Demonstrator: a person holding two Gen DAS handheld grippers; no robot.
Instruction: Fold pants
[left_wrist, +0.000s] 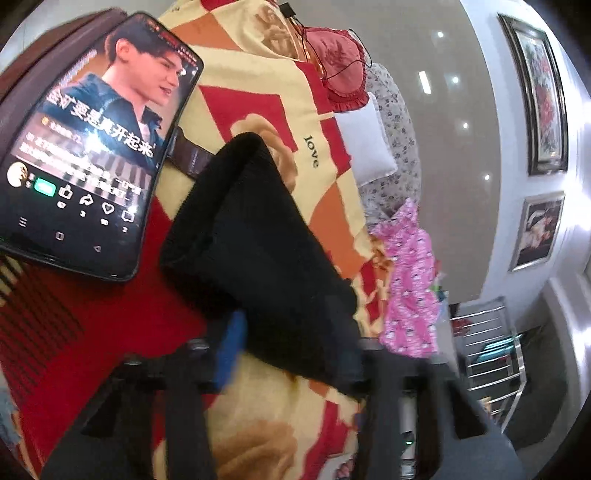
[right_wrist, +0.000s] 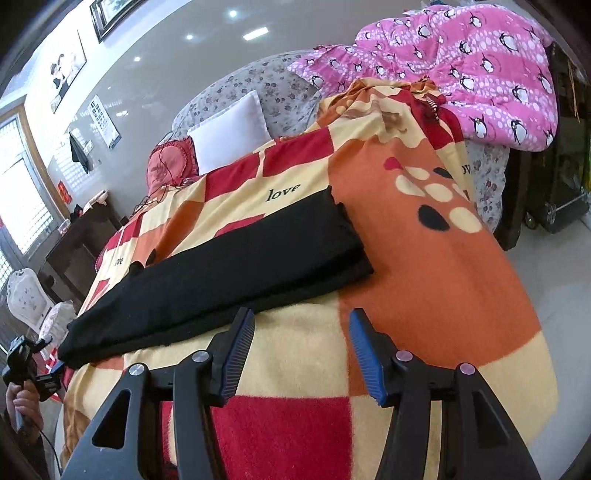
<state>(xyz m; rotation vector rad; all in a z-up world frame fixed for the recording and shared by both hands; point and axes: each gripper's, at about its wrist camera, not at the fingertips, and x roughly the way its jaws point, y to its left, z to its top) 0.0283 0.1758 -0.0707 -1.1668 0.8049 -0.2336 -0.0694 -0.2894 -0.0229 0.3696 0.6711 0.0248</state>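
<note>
**Black pants laid long across the patterned blanket**

My right gripper (right_wrist: 301, 354) hovers with jaws apart and empty beside the folded black pants (right_wrist: 236, 258) on the blanket (right_wrist: 443, 277); my left gripper (left_wrist: 291, 354) pinches the pants' near end; a phone (left_wrist: 92, 147) glows nearby.

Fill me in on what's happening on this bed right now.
A person with a gripper in each hand is folding black pants on a red, orange and cream blanket. The pants lie as a long band, already folded lengthwise. The left gripper has one end of the pants between its fingers, though blur hides how firmly. The right gripper hangs open and empty just short of the pants' near edge. A phone playing a video sits in the left wrist view, and a pink penguin quilt is heaped beyond.
</note>
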